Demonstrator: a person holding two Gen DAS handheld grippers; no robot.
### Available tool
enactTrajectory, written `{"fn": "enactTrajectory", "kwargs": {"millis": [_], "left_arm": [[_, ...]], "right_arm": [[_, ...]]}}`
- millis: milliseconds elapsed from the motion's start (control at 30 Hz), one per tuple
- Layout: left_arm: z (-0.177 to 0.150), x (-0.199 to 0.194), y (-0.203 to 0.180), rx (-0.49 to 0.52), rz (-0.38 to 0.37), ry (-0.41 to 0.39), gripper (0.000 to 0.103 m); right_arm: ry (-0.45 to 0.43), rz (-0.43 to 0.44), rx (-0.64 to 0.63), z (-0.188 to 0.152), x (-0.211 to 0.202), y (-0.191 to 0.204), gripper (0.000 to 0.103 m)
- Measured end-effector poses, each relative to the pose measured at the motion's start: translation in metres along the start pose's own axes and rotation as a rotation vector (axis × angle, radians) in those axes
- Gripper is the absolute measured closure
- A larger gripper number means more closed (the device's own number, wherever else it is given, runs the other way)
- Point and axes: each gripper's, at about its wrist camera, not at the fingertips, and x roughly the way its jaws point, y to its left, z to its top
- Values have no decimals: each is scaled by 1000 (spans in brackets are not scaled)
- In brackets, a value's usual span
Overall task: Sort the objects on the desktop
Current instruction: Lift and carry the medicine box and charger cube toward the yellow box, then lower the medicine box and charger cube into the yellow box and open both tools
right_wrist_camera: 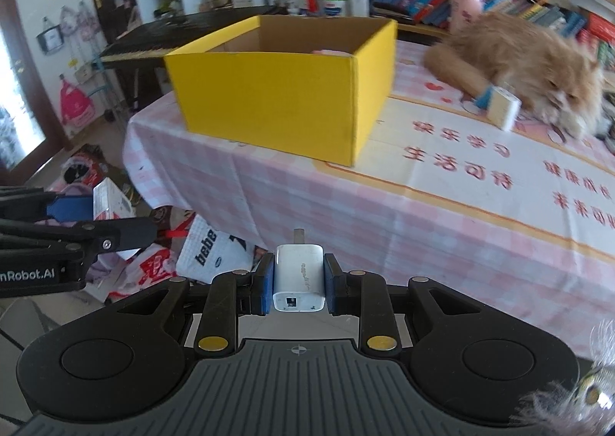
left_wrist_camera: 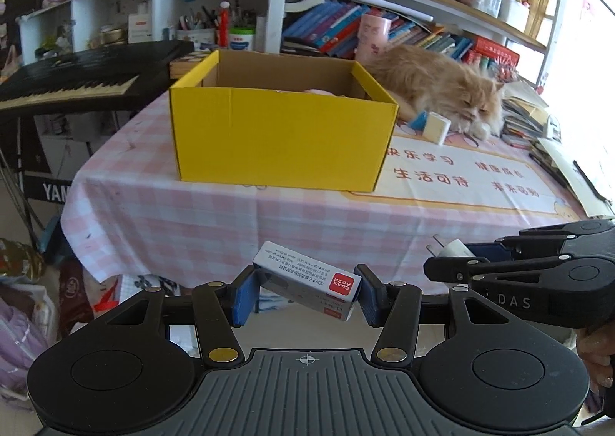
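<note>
Left wrist view: the left gripper (left_wrist_camera: 303,292) clamps a small white-and-grey cardboard carton with a red label (left_wrist_camera: 307,280), tilted between its pads; light and crushable, best held across its long sides. The open yellow cardboard box (left_wrist_camera: 280,136) stands ahead.

Right wrist view: the right gripper (right_wrist_camera: 299,284) pinches a white plastic plug-in charger (right_wrist_camera: 299,276), prongs forward; rigid, smooth, held by its flat flanks, box ahead-left.

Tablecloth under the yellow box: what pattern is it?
Pink and white checks on the tablecloth, clearest in the left wrist view.
</note>
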Motion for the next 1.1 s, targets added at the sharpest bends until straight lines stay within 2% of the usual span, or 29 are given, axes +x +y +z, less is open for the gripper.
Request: {"fn": "enactTrajectory", "kwargs": {"millis": [200, 367, 567, 800, 1100], "left_arm": [[11, 4, 1, 9, -3, -13, 50], [34, 9, 2, 33, -2, -62, 50], [66, 17, 6, 33, 16, -125, 50], [95, 38, 11, 24, 43, -153, 50], [128, 65, 17, 6, 96, -189, 50]], "right_arm": [[-16, 8, -12, 15, 2, 2, 80], [-48, 7, -18, 30, -2, -2, 80], [-116, 24, -32, 62, -3, -10, 80], [-192, 55, -51, 110, 6, -24, 80], [-207, 89, -124, 151, 35, -38, 80]]}}
